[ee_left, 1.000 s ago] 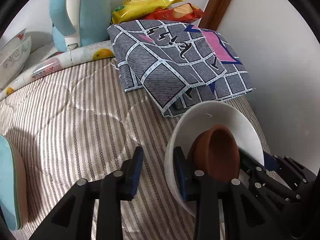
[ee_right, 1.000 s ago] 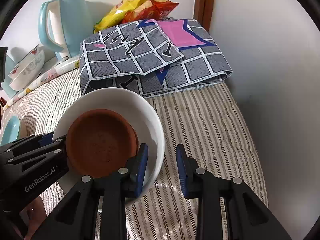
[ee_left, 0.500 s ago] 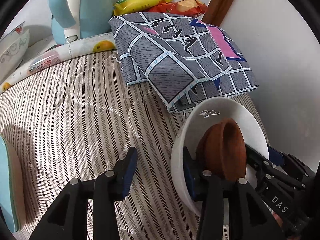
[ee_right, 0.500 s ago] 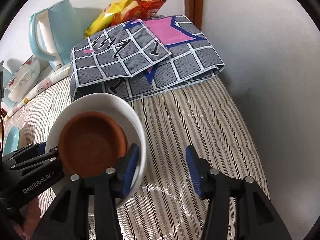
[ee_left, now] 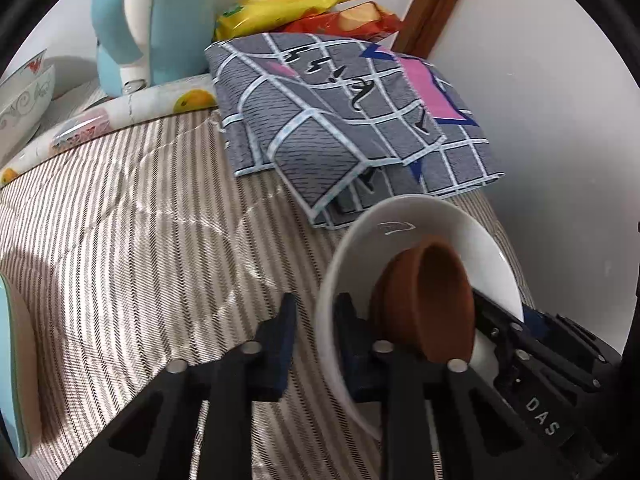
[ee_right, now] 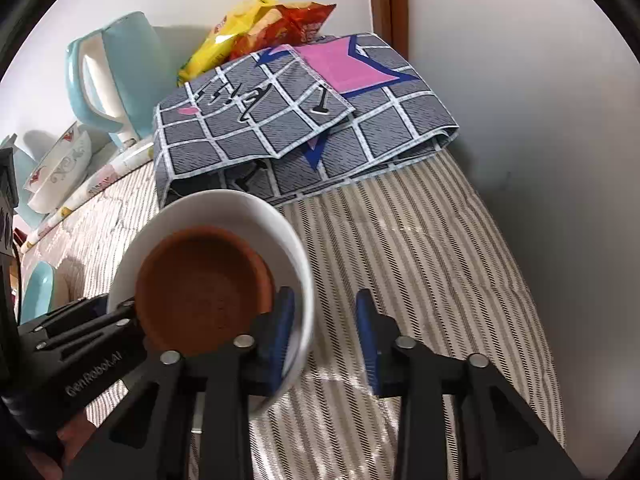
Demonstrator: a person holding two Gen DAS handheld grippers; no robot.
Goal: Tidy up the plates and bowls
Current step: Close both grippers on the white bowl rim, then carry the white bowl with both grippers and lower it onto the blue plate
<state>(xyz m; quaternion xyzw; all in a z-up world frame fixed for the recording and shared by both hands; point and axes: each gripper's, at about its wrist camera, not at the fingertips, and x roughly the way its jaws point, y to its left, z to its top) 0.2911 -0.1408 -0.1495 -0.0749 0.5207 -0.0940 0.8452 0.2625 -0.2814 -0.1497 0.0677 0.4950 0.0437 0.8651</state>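
A white bowl [ee_left: 420,232] [ee_right: 224,208] with a brown clay bowl [ee_left: 436,300] [ee_right: 200,288] nested inside sits tilted over the striped cloth. It is blurred in both views. My left gripper [ee_left: 318,308] straddles its left rim. The jaws are closing, the inner pad lies against the inside wall, and a thin strip of cloth shows by the outer pad. My right gripper [ee_right: 324,300] straddles the opposite rim. Its jaws are also closing, with a clear gap between the rim and the outer pad. Each view shows the other gripper's fingers [ee_left: 504,328] [ee_right: 92,320] across the bowl.
A folded grey checked cloth [ee_left: 340,120] [ee_right: 300,120] lies just behind the bowl, with snack bags [ee_left: 292,4] behind it. A blue kettle [ee_left: 132,20] and a patterned bowl [ee_left: 24,96] stand at the back left. A light-blue dish [ee_left: 12,360] is at the left edge. A wall [ee_left: 540,120] closes the right side.
Both grippers' jaws spread wider around the bowl's rim and have since narrowed again. The bowl has shifted slightly, and the brown bowl stands a little steeper inside it.
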